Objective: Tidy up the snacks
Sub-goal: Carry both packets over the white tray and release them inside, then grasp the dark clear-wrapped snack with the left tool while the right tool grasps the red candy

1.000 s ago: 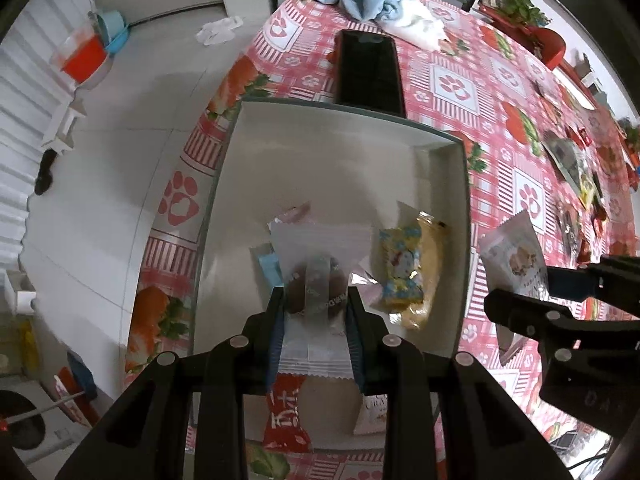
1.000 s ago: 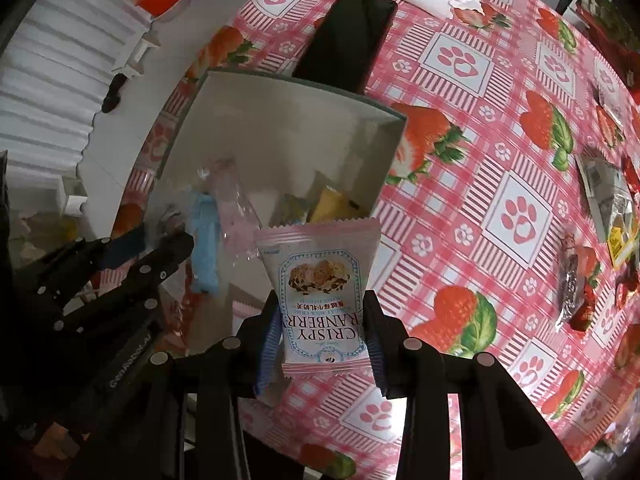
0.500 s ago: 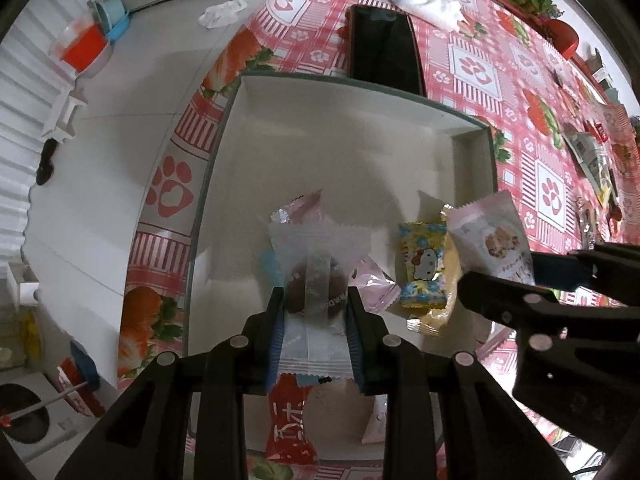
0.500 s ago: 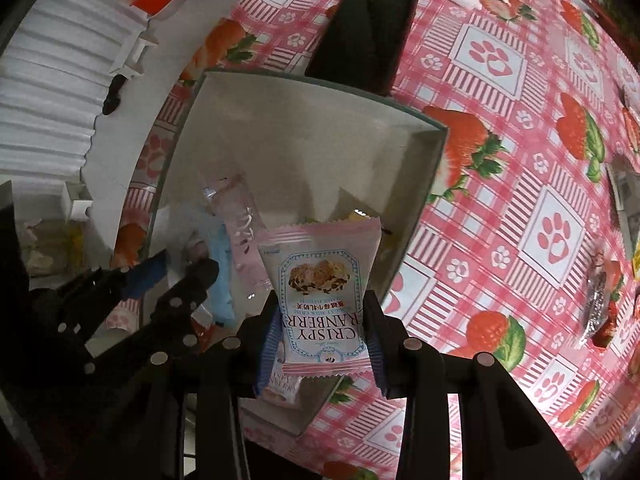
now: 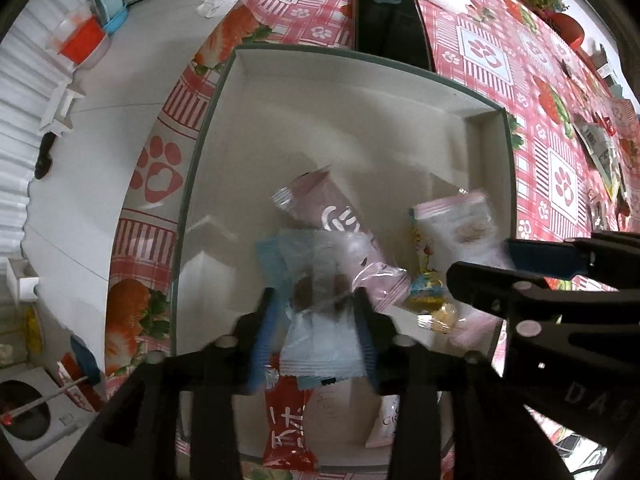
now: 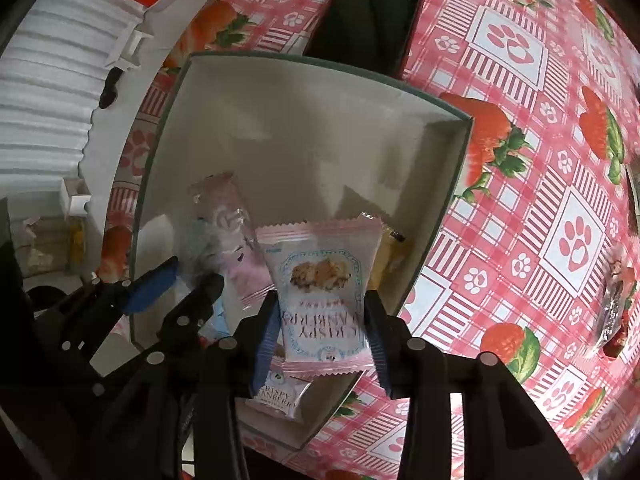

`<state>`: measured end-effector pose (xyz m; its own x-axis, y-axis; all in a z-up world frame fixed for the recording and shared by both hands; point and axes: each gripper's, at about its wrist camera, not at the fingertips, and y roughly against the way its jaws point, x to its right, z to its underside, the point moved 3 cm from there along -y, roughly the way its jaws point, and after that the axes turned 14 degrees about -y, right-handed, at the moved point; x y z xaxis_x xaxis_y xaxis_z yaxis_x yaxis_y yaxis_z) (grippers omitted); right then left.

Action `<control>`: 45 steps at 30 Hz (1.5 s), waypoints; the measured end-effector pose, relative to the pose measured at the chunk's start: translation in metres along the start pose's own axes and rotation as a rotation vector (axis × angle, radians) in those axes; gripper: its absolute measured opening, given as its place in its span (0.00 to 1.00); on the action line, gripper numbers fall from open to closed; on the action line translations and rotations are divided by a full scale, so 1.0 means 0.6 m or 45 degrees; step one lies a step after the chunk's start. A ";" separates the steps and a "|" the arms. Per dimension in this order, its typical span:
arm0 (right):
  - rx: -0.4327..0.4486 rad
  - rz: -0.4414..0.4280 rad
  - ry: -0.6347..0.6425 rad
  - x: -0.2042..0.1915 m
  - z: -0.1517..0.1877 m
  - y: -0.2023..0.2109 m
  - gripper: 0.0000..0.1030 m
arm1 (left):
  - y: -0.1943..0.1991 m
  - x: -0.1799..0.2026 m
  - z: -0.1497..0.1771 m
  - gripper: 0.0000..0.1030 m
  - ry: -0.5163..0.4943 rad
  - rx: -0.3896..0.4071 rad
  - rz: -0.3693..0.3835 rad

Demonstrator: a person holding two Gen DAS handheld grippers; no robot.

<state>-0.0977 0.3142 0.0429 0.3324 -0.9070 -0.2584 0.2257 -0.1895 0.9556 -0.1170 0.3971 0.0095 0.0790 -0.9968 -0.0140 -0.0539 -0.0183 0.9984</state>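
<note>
Snacks hang over the white box (image 5: 360, 92): my right tongs (image 6: 320, 320) pinch a pink cranberry packet (image 6: 320, 280), my left tongs (image 5: 316, 320) a clear-wrapped cake (image 5: 320, 304).

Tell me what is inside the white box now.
Inside the white box lie a pink packet, a red packet and a yellow packet. The held packets cover whatever lies beneath.

We see the box (image 5: 490, 128) mid-frame on the counter (image 5: 480, 46), snack packets (image 5: 340, 220) inside, a phone (image 5: 390, 36) just behind it.
</note>
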 end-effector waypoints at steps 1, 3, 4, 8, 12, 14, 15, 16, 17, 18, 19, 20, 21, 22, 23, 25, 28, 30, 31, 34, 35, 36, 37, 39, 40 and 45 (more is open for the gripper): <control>-0.002 -0.005 0.001 -0.003 -0.001 0.000 0.43 | 0.003 0.001 0.001 0.62 0.000 0.009 -0.008; 0.000 -0.004 0.002 -0.005 -0.002 0.000 0.48 | 0.010 0.004 0.000 0.74 -0.001 0.030 -0.024; 0.003 -0.001 0.002 -0.004 -0.002 0.002 0.57 | 0.012 0.006 0.000 0.75 -0.003 0.035 -0.026; 0.037 -0.011 -0.007 0.006 0.001 0.015 0.84 | 0.017 0.019 0.003 0.76 -0.023 0.039 -0.021; 0.047 -0.015 -0.045 0.034 0.007 0.026 0.84 | 0.029 0.039 0.005 0.76 -0.067 0.039 -0.018; 0.051 -0.018 -0.092 0.059 0.012 0.031 0.99 | 0.035 0.054 0.000 0.76 -0.097 0.042 -0.015; 0.051 -0.018 -0.112 0.071 0.013 0.032 1.00 | 0.038 0.062 0.000 0.76 -0.112 0.044 -0.015; 0.061 -0.022 -0.141 0.087 0.017 0.035 1.00 | 0.041 0.071 0.002 0.76 -0.122 0.045 -0.014; 0.063 -0.022 -0.165 0.098 0.022 0.038 1.00 | 0.043 0.080 0.001 0.76 -0.134 0.045 -0.012; 0.064 -0.023 -0.193 0.114 0.027 0.038 1.00 | 0.044 0.088 0.002 0.76 -0.148 0.044 -0.008; 0.065 -0.020 -0.225 0.133 0.033 0.039 1.00 | 0.044 0.095 0.003 0.76 -0.161 0.043 -0.004; 0.067 -0.016 -0.252 0.149 0.037 0.040 1.00 | 0.047 0.107 0.002 0.76 -0.179 0.044 0.002; 0.069 -0.010 -0.295 0.174 0.045 0.040 1.00 | 0.055 0.121 0.002 0.76 -0.191 0.045 0.005; 0.069 -0.005 -0.333 0.194 0.049 0.040 1.00 | 0.058 0.132 0.002 0.76 -0.207 0.048 0.013; 0.070 -0.002 -0.384 0.219 0.054 0.041 1.00 | 0.056 0.136 0.003 0.76 -0.221 0.052 0.022; 0.076 -0.003 -0.482 0.269 0.067 0.042 1.00 | 0.061 0.158 -0.001 0.76 -0.261 0.062 0.041; 0.095 0.008 -0.593 0.336 0.085 0.047 1.00 | 0.063 0.207 -0.020 0.76 -0.321 0.067 0.073; 0.107 0.016 -0.662 0.376 0.097 0.050 1.00 | 0.063 0.245 -0.030 0.76 -0.355 0.061 0.101; 0.112 0.014 -0.700 0.397 0.103 0.052 1.00 | 0.063 0.263 -0.036 0.76 -0.371 0.057 0.113; 0.118 0.008 -0.791 0.448 0.120 0.056 1.00 | 0.061 0.316 -0.051 0.76 -0.413 0.043 0.142; 0.118 0.007 -0.812 0.463 0.126 0.057 1.00 | 0.059 0.333 -0.059 0.76 -0.422 0.039 0.151; 0.118 0.001 -0.837 0.479 0.133 0.058 1.00 | 0.056 0.346 -0.065 0.76 -0.426 0.036 0.156; 0.119 -0.004 -0.851 0.489 0.139 0.059 1.00 | 0.052 0.361 -0.075 0.76 -0.427 0.030 0.164; 0.122 -0.011 -0.873 0.507 0.150 0.061 1.00 | 0.043 0.386 -0.096 0.76 -0.407 0.013 0.182; 0.123 -0.014 -0.885 0.515 0.156 0.061 1.00 | 0.038 0.398 -0.110 0.76 -0.385 0.003 0.194; 0.119 -0.058 -0.935 0.557 0.202 0.059 1.00 | 0.014 0.443 -0.181 0.76 -0.254 -0.021 0.232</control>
<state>-0.0895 -0.0414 0.0077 -0.3811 -0.9091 -0.1681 0.1346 -0.2344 0.9628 0.0116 0.1406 0.0201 -0.1281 -0.9793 0.1569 -0.0332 0.1623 0.9862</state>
